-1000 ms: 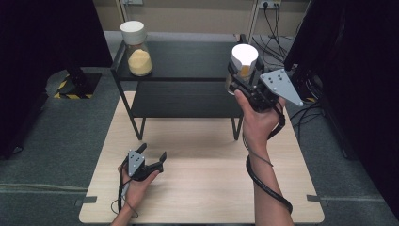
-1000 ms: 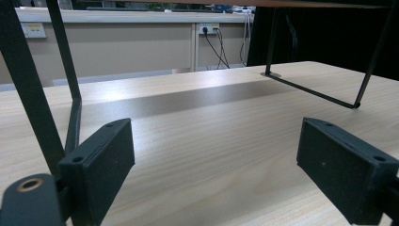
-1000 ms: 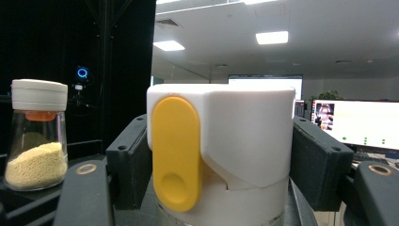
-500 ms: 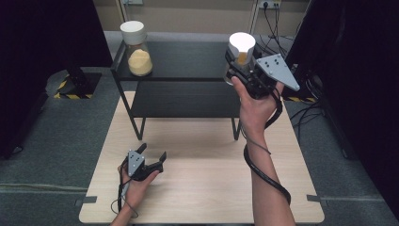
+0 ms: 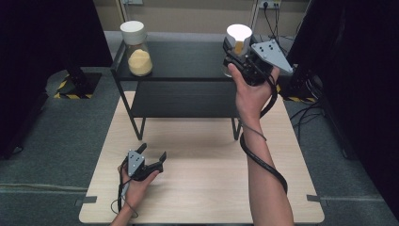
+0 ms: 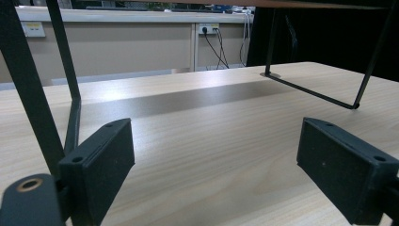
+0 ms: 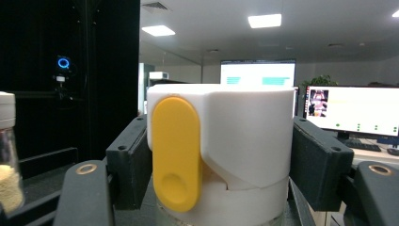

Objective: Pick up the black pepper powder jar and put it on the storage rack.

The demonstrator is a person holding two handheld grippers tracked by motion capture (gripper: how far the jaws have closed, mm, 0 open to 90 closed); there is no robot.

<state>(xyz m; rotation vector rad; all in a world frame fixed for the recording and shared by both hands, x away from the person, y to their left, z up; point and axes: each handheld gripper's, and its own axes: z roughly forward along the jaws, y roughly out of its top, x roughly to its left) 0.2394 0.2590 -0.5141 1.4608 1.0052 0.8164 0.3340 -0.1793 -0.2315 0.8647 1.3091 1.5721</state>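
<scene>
White plastic marks the item in hand: a jar with a white cap [image 5: 238, 34], gripped at the cap by the right gripper [image 5: 235, 49] and held above the right end of the black shelf rack [image 5: 179, 96]. Whether its base rests on the top shelf cannot be told from the high view. A second jar [image 5: 137, 47], also white-capped and partly filled with yellow grains, stands at the left end of the same shelf, well apart from the first.

The left gripper [image 5: 151, 159] lies low over the wooden table [image 5: 197, 188] in front of the rack, jaws spread and nothing between them.

Judgement on progress: one jar is in place on the top shelf; the second is held at that level but not released. Setting it down and letting go appear to remain.

Left gripper view: both pads [image 6: 101, 157] stand wide apart over bare table grain, confirming an idle tool. It also shows the rack's thin black legs [image 6: 70, 89] close by, a detail lost from above.

Right gripper view: the pads [image 7: 129, 157] press on either side of the white cap [image 7: 235, 141], which carries a yellow oval tab [image 7: 175, 153]; the high view gives only a hint of this. The second jar [image 7: 9, 155] shows at the left edge.
</scene>
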